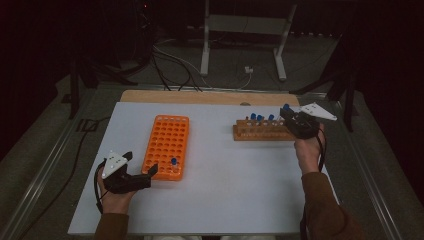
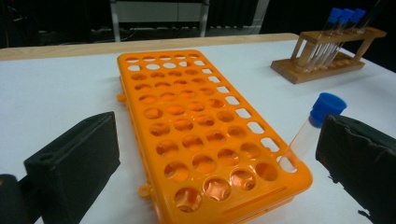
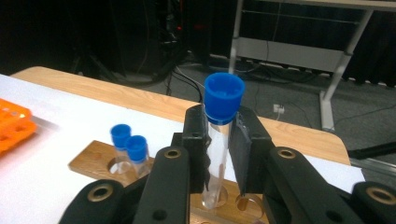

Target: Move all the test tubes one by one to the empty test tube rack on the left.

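An orange tube rack lies left of the table's centre. One blue-capped tube stands in a hole at its near right corner. My left gripper is open at the rack's near end, its jaws wide apart on either side of the rack. At the right stands a wooden rack with several blue-capped tubes. My right gripper is shut on another blue-capped tube, held upright with its lower end in a hole of the wooden rack.
The white tabletop ends in a wooden strip at the far edge. Beyond it, cables and a white metal stand are on the dark floor. Metal rails run along both table sides.
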Demonstrator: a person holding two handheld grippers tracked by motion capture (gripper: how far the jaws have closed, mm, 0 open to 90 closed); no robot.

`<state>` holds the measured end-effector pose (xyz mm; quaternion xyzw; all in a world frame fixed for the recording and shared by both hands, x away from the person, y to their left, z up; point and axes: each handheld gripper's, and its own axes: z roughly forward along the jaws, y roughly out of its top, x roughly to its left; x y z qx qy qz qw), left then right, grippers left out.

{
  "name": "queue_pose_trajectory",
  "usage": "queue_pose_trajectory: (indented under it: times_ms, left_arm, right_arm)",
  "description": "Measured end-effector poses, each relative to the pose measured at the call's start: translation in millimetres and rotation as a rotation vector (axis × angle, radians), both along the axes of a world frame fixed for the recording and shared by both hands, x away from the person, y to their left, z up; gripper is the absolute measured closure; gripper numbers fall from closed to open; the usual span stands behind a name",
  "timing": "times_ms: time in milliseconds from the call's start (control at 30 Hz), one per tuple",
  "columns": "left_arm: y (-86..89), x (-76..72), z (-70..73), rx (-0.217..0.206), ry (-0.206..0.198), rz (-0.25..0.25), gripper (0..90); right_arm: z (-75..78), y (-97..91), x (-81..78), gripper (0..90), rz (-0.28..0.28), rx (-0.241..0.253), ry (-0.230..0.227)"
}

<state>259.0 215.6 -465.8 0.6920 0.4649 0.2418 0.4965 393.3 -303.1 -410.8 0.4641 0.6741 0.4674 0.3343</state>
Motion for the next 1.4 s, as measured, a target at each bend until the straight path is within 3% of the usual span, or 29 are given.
queue_pose_trajectory:
  times_ms: [267, 467, 700, 1100, 1400]
  left_arm:
    - [-5.4, -2.7, 9.2, 0.001, -0.017, -0.022, 0.5]
    - [-9.4, -3.2, 15.5, 0.005, -0.021, -0.053, 0.6]
    - [-17.7, -2.9, 22.1, 0.014, -0.023, -0.097, 1.1]
    - [-41.8, 6.8, 41.4, -0.006, -0.039, -0.170, 1.1]
    - [-62.5, 17.2, 50.7, -0.034, -0.062, -0.245, 10.2]
  right_arm:
    - [7.5, 10.5, -16.3, 77.6, 0.059, -0.021, -0.006]
    - [12.8, 24.7, -28.0, 77.6, 0.117, 0.004, -0.005]
    - [17.2, 51.2, -39.1, 77.5, 0.214, 0.026, 0.012]
    - [19.6, 103.1, -48.0, 77.5, 0.365, 0.048, 0.048]
    - [17.1, 130.0, -50.2, 77.5, 0.445, 0.085, 0.084]
